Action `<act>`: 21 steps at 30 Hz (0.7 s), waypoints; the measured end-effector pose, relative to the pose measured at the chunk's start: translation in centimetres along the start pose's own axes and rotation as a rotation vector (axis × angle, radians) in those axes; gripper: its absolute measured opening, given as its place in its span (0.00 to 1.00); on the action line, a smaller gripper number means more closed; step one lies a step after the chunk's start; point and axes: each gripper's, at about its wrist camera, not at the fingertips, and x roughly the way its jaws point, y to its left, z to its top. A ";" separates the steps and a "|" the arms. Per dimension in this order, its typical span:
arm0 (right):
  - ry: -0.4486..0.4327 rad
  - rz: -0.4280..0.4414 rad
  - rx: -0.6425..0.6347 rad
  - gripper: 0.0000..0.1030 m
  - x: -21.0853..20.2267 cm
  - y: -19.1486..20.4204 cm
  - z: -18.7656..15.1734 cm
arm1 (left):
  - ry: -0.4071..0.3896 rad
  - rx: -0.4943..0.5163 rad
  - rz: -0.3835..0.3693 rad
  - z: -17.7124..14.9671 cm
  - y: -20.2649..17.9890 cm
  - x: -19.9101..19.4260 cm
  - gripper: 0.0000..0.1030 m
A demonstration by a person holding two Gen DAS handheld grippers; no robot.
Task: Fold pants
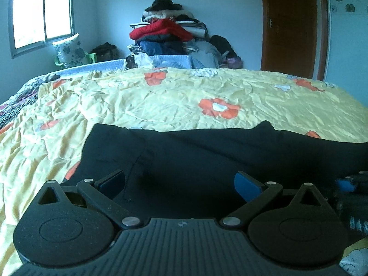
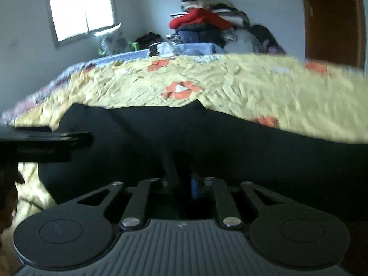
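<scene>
A: On the bed [image 1: 161, 96] a yellow sheet with orange flowers covers almost everything. It is all wrinkly.

B: What is past the bed?

A: A big pile of clothes [image 1: 170, 30] sits by the far wall, with something red in it. A window [image 1: 42, 13] is on one side and a brown door [image 1: 289, 23] is on the other.

B: Where are the pants?

A: The pants [image 1: 207, 156] are black. They lie spread across the near part of the bed, right on the sheet. They stretch off to the side, past what the right view shows.

B: What is the left claw doing?

A: The left claw [image 1: 179, 181] is wide apart. Its blue pads [image 1: 248, 186] hang over the pants with nothing between them. I cannot tell if they touch the cloth.

B: And the right claw?

A: The right claw [image 2: 181, 184] is pulled in close. A little bunch of black pants cloth sits pinched between its fingers. A bit of blue pad [image 2: 194, 187] peeks out beside the cloth. That view is blurry.

B: Can each claw see the other?

A: Yes. The left one shows at the edge of the right view, and the right one at the edge of the left view.
</scene>
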 end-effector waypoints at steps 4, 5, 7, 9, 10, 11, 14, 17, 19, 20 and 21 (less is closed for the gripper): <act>-0.069 0.174 -0.016 0.51 -4.5 0.0 1.0 | 0.000 0.019 -0.016 0.2 -0.9 -0.1 1.00; -0.109 0.189 -0.007 0.51 -5.7 -0.6 1.4 | -0.001 0.017 -0.026 0.4 -1.1 -0.1 1.00; -0.171 0.132 0.011 0.52 -7.2 -2.2 2.5 | 0.003 -0.001 -0.063 1.2 -1.8 -0.1 1.00; -0.136 -0.054 0.012 0.66 -6.8 -4.4 3.3 | 0.006 -0.006 -0.123 1.9 -2.8 0.0 1.00; -0.100 -0.149 0.006 0.67 -6.2 -4.9 3.2 | 0.008 0.001 -0.151 2.2 -3.5 0.0 1.00; -0.060 -0.243 -0.009 0.67 -5.3 -5.7 3.0 | 0.011 0.011 -0.167 2.4 -4.3 0.1 1.00; 0.050 -0.311 0.031 0.68 -2.8 -9.0 1.7 | 0.020 0.083 -0.233 2.8 -7.3 0.8 1.00; 0.027 -0.280 0.123 0.76 -3.3 -10.7 0.5 | 0.093 0.239 -0.268 1.9 -10.5 2.0 0.98; -0.011 -0.286 0.152 0.81 -4.8 -11.1 0.5 | 0.081 0.282 -0.253 0.9 -11.5 1.9 0.95; -0.035 -0.275 0.148 0.82 -5.3 -10.9 1.0 | 0.058 0.276 -0.252 0.8 -11.7 1.7 0.95; -0.048 -0.250 0.134 0.82 -5.4 -11.3 1.0 | 0.038 0.266 -0.257 1.1 -11.9 1.6 0.97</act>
